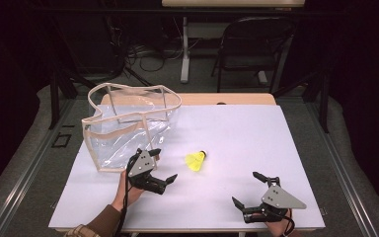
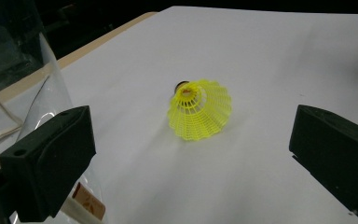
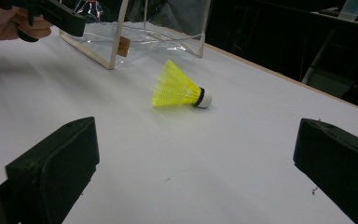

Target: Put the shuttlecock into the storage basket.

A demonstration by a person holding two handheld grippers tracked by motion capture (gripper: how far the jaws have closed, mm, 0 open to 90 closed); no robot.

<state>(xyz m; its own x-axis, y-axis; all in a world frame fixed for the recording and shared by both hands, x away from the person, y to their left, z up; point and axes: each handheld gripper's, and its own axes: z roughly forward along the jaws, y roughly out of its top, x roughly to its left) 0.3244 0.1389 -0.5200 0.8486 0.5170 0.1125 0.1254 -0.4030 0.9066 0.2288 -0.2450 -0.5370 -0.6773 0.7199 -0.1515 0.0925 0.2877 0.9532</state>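
Shuttlecock [image 1: 196,161] | lying on white tabletop [image 1: 237,133] | dark room, folding chair [image 1: 249,42]

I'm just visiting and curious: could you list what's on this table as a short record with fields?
surface: white table
object: yellow shuttlecock lying on its side, untouched
container: clear bag with beige trim, standing open at the table's left
left tool: open, beside the bag, aimed at the shuttlecock
right tool: open, near the front edge, holding nothing

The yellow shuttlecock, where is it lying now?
In the high view the yellow shuttlecock lies on the white table, right of the clear bag, just beyond the left gripper.
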